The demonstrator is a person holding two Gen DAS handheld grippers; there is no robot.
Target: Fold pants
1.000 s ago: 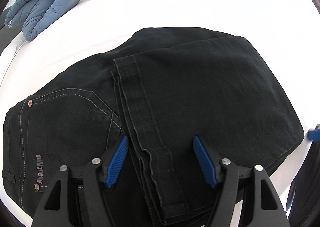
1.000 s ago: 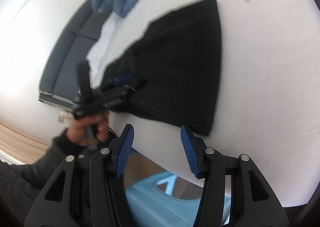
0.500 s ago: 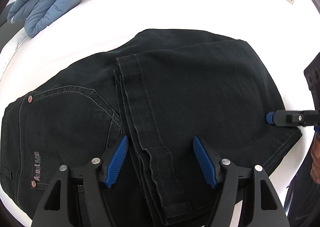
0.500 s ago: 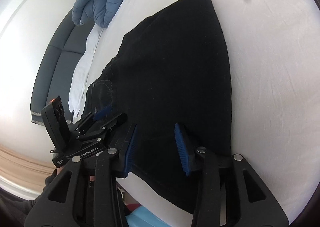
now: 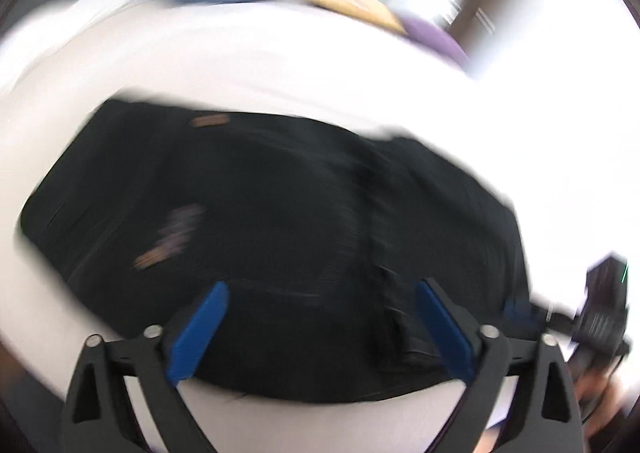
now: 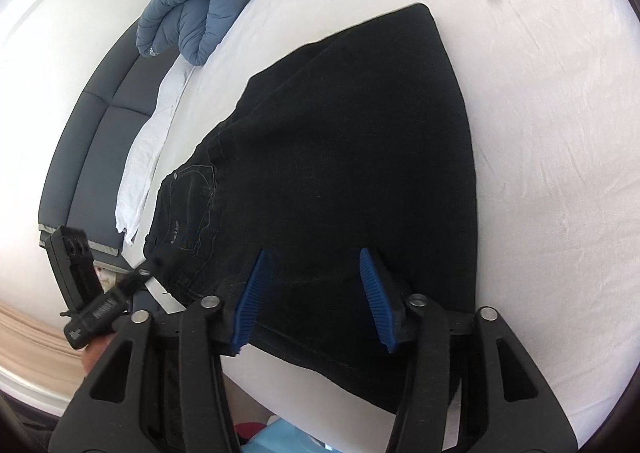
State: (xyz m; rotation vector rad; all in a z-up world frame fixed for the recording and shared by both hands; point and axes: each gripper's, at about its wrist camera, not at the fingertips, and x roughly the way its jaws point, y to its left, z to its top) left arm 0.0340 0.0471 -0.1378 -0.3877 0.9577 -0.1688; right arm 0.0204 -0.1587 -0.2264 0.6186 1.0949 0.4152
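Item: left tongs (image 5: 320,327). Jaws spread wide, just opened further, grasping nothing; the near hem of the pants (image 5: 280,221) lies between and under them. View blurred.

Item: right tongs (image 6: 316,299). Jaws partly apart, just widened, nothing pinched; black denim beneath.

Item: pants (image 6: 340,157). Black, folded into a squat stack, flat on the white bed (image 6: 560,133), near edge at the bed's front edge.

Risks, judged: a blue pad snagging the loose top layer could drag the fold open; the near edge could slide off the bed if nudged; pinching one layer only would skew the next fold.

Item: blue duvet (image 6: 204,9), rolled, far off; no hazard.
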